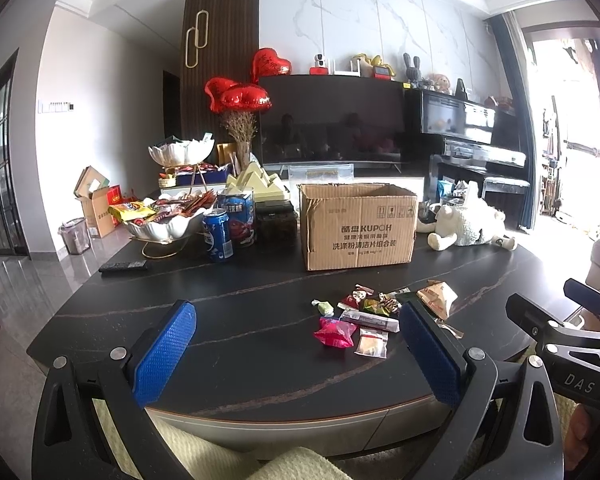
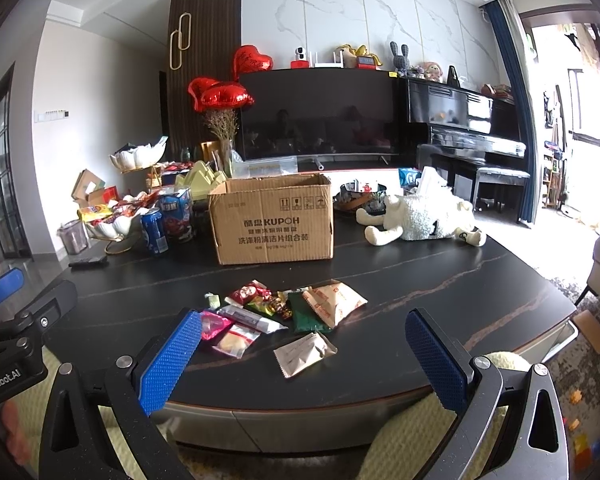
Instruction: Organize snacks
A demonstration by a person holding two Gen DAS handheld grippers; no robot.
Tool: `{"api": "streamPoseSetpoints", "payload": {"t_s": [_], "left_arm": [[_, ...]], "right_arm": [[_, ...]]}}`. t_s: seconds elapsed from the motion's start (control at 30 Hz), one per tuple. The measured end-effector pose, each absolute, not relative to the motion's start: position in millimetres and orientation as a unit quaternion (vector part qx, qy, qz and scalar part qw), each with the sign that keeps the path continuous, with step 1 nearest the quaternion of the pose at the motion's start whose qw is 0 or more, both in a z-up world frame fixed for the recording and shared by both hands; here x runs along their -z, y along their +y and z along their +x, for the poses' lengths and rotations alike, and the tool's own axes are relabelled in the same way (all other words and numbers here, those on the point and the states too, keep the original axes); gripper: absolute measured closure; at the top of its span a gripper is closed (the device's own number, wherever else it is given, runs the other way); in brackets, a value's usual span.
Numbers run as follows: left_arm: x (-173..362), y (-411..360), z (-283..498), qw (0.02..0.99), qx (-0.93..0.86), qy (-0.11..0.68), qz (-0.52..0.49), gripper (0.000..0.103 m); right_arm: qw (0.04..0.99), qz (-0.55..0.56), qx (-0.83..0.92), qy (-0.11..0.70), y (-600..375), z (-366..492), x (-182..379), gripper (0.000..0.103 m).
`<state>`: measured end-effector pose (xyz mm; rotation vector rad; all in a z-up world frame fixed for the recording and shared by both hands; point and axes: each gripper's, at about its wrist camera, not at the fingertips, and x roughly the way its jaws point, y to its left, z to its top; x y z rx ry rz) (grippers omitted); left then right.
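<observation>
My left tongs (image 1: 296, 344) and right tongs (image 2: 304, 344) both stand apart, holding nothing, poised at the near edge of the counter (image 2: 440, 280). The snack packets (image 2: 284, 312) lie loose on the counter ahead of both tongs, short of the open cardboard box (image 2: 272, 220). The pile sits ahead-left of my right tongs and ahead-right of my left, with the tan packet (image 2: 304, 354) nearest the right, lying slantwise. Judgement: the right tongs have the shorter reach. The can (image 2: 154, 232) and plush toy (image 2: 420, 216) flank the box, clear of the path.
</observation>
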<state>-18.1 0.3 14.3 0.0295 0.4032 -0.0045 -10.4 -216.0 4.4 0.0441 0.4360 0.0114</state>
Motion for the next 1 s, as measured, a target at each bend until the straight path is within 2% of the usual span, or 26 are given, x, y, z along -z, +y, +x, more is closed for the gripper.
{"api": "streamPoseSetpoints", "payload": {"t_s": [0.33,0.7,1.0], "left_arm": [[-12,6,-8,0.977,0.004,0.211,0.008,0.0],[20,12,33,0.967,0.009,0.255,0.0,0.0],[46,0,81,0.956,0.028,0.292,0.008,0.008]], "right_arm": [[0.969,0.032,-0.019,0.244,-213,5,8,0.0],[0.955,0.045,-0.033,0.293,-201,42,44,0.001],[0.925,0.089,-0.025,0.367,-209,90,80,0.012]]}}
